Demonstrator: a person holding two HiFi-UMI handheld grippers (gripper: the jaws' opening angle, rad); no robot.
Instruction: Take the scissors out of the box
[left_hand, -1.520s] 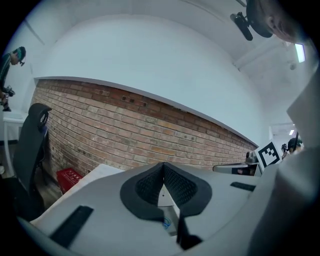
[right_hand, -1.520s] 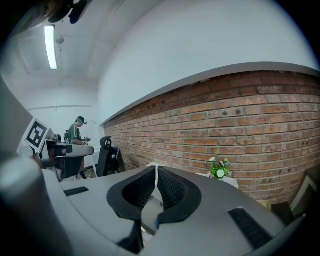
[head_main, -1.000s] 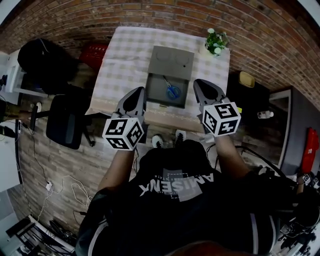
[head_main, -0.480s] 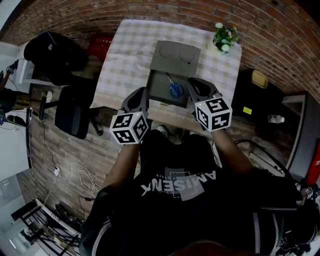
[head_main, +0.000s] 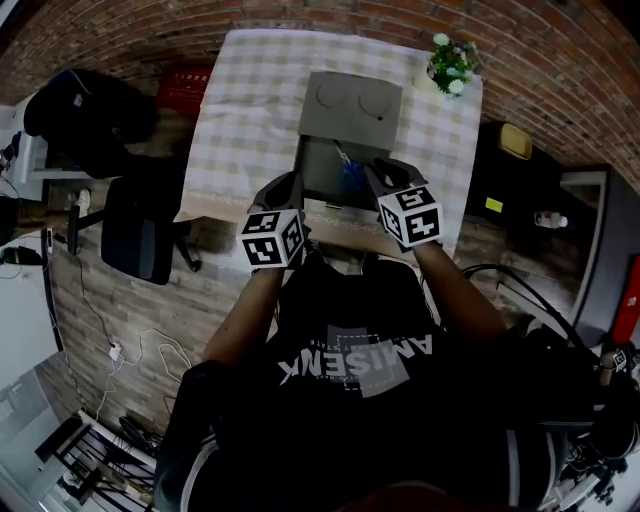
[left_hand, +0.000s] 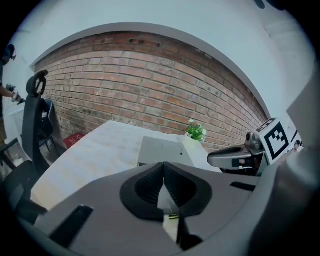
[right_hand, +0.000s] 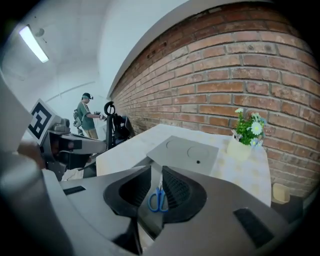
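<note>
**Progress.** Barely begun. Lid already open and folded back toward 12 o'clock. Scissors (right_hand: 158, 200) not yet touched; lie flat in the open tray of the box (head_main: 350, 100), a little toward its 3 o'clock side, blue handles nearest the person. Left to do: reach in, close on the scissors, lift them clear of the tray, set them on the table (head_main: 250, 110).

**Grippers.** Two, both at the tray's 6 o'clock edge.
- Left gripper (left_hand: 163, 166): clenched, pads meeting, nothing between them. Sits at about 7 o'clock of the tray.
- Right gripper (right_hand: 156, 167): jaws opening, a narrow gap so far, nothing gripped (scissors show through the gap but lie well beyond the pads). Sits at about 5 o'clock of the tray, lined up on the scissors.

**Count.**
- Scissors: one pair.
- Box: one, grey, with hinged lid.
- Table: one, checked cloth.
- Potted plant (head_main: 450, 68): one, at 1 o'clock of the box.
- Office chair (head_main: 135, 235): one, at 9 o'clock, off the table.
- Red crate (head_main: 185, 92): one, at 10 o'clock, on the floor.
</note>
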